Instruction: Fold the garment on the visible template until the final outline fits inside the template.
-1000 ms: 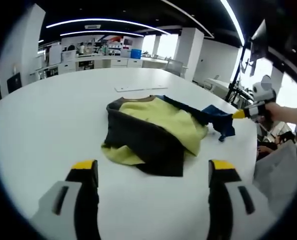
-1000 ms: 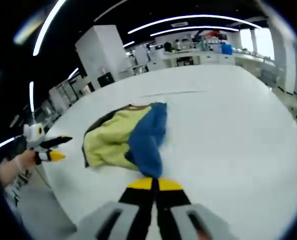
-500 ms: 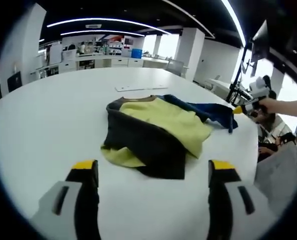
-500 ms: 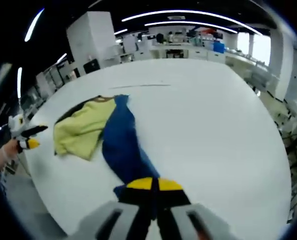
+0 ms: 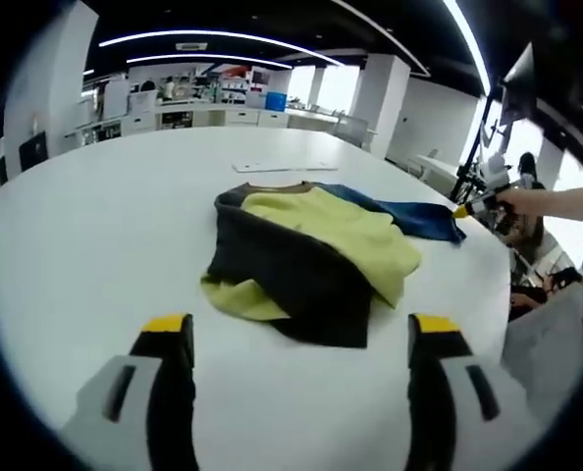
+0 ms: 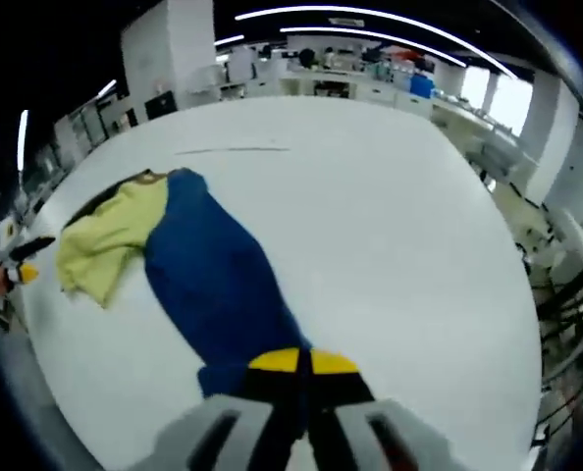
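While the left gripper hovers with jaws wide apart and nothing between them, short of the garment, the right gripper is clamped on the garment's blue sleeve, stretched out flat toward the near edge of the white tabletop. Yellow and dark panels lie bunched mid-table.

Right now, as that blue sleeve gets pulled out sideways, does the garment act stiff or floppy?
Probably floppy: the garment lies in soft, uneven folds on the white table. The blue sleeve stretches flat toward the right gripper, which is shut on it, so it likely follows any pull. It looks light and may slide across the smooth table.
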